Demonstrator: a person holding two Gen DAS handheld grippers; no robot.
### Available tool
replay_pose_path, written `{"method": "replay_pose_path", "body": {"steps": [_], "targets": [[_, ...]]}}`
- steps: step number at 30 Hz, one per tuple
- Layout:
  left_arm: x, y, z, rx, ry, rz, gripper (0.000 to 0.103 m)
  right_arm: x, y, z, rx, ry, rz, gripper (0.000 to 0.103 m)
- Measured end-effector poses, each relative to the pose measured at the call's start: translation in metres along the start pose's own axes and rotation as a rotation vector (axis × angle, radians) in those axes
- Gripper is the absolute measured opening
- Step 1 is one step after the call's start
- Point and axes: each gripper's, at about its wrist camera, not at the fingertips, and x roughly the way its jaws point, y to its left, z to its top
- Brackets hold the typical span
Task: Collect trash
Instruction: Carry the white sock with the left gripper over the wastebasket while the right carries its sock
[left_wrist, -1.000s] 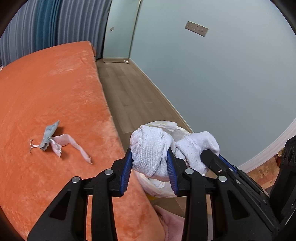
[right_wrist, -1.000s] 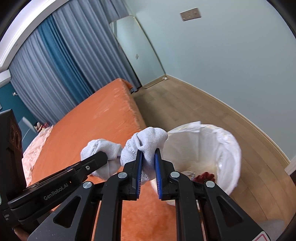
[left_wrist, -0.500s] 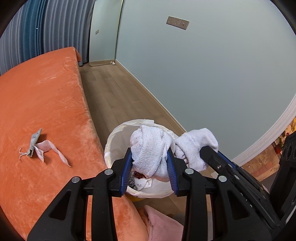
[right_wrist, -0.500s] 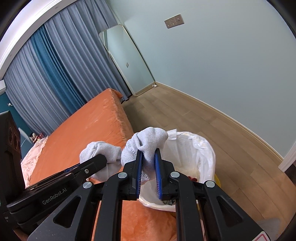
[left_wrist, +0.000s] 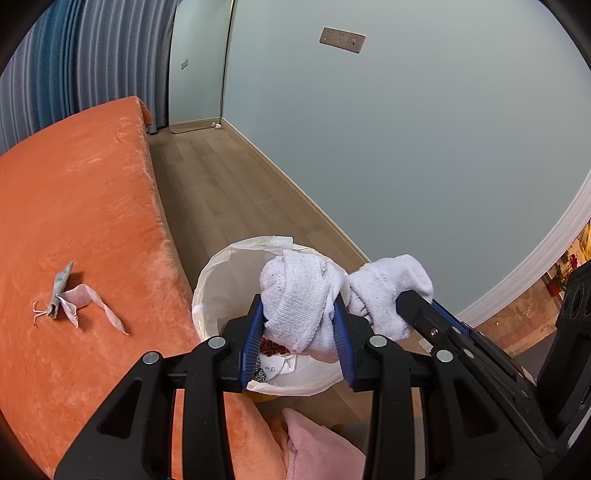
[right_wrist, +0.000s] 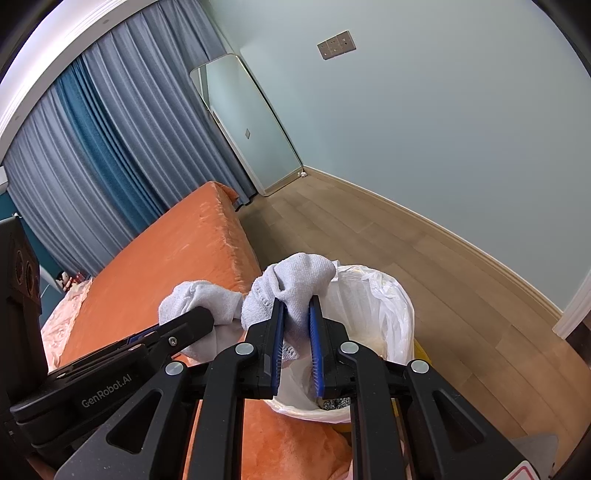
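Sock (left_wrist: 299, 306) pinched at both ends above lined bin (left_wrist: 221, 266) beside orange bed (left_wrist: 81, 206).

Left gripper (left_wrist: 299, 332) clamped on bulky end, right gripper (right_wrist: 297, 328) nearly shut on thin fold. Best centred over bin mouth, both grips released together; scrap (left_wrist: 70, 299) left on bed.

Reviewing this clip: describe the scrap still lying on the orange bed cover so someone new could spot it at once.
Start at the orange bed cover in the left wrist view, left of the bag-lined trash bin. Out on the open plush lies the scrap: a small grey packet with a pale pink strip trailing from it. Unlike the white socks, it lies flat and no hand-held gripper holds it.
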Motion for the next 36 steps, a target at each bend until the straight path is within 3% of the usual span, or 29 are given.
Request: {"method": "replay_pose_path", "body": {"steps": [36], "targets": [[0.010,0.003,0.004,-0.026,0.023,-0.005,0.039,0.016,0.004,0.004,-0.012,0.018,-0.023,0.018]]}}
